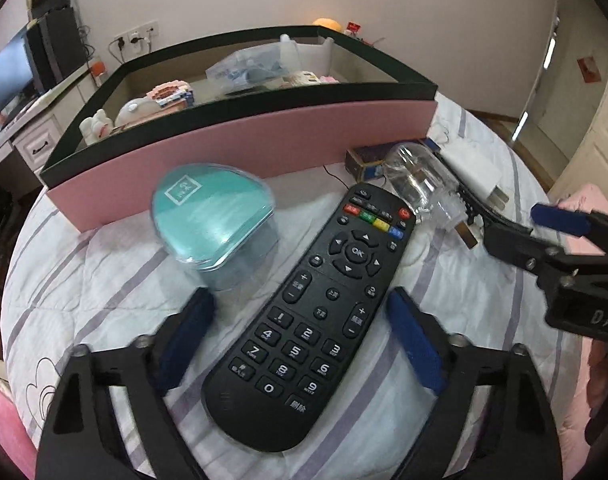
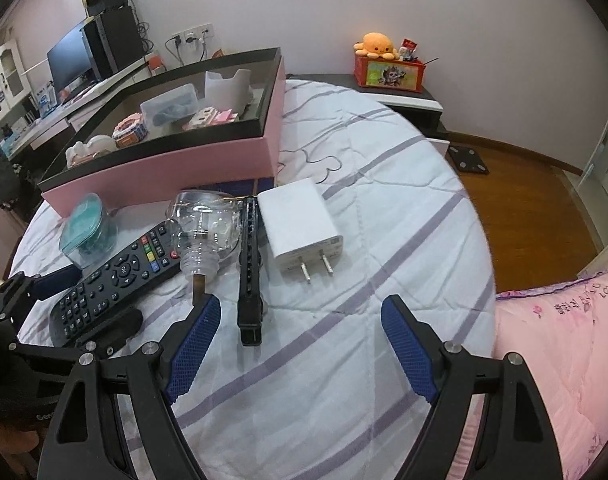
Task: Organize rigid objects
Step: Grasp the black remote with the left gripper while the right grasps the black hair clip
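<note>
Left tool [image 1: 300,336]: your jaws stood apart astride the black remote control [image 1: 304,320], lower centre, pads not touching it.
Right tool [image 2: 300,344]: open, nothing between the pads, above the striped quilt [image 2: 384,208].
Pink box [image 1: 244,148]: upper centre, behind the remote.

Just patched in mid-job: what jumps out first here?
The black remote lies on the striped quilt between the pads of the open left tongs. Behind it stands the big pink box, already holding small items. The white charger lies ahead of the open right tongs.
</note>
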`<state>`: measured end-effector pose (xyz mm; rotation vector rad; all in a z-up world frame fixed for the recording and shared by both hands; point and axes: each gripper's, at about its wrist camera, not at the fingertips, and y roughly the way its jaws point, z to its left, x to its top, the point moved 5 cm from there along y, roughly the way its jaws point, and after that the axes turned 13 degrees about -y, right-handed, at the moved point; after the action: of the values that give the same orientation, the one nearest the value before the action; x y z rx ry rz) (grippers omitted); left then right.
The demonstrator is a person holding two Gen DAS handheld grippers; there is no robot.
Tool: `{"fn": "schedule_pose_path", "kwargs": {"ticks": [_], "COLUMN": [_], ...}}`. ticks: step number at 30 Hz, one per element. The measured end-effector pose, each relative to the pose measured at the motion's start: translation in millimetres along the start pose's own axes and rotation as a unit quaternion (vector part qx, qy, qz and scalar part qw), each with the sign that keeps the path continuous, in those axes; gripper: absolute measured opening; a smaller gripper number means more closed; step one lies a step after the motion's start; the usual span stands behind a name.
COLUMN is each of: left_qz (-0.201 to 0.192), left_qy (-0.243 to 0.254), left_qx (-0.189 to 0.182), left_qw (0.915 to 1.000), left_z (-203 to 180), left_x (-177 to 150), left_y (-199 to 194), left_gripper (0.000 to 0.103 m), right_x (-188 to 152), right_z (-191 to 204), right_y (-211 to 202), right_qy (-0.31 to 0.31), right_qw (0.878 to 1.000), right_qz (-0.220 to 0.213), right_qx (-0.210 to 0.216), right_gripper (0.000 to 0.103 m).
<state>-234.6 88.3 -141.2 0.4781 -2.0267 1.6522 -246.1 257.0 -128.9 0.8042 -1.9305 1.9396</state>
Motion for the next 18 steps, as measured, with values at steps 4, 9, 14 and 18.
{"fn": "schedule_pose_path", "kwargs": {"ticks": [4,9,14,18], "left_qz": [-0.004,0.002,0.005,0.005], "left_qy": [-0.007,-0.022,-0.030,-0.037], "left_qx": [-0.008,-0.031,-0.044,-0.052], "left_qw": [0.9999,0.9993,0.9985,0.9979], "left_z": [1,4,4,2], "left_x": [1,2,1,4], "left_y": [-4,-8,-9,-7], "left_gripper": [0.061,0.048,0.045,0.044], "right_x": [3,6,8,10], "right_z": [4,14,20,21], "right_y": [6,10,11,12], "right_qy": [-0.007,-0.023,-0.029,-0.029], "right_qw": [1.000,1.000,0.999,0.999], "right_qz": [0.000,0.002,-0.001,-0.006], "right_qx": [0.006,0.008,0.016,0.024], "right_gripper": [0.082,0.067,0.049,0.029]}}
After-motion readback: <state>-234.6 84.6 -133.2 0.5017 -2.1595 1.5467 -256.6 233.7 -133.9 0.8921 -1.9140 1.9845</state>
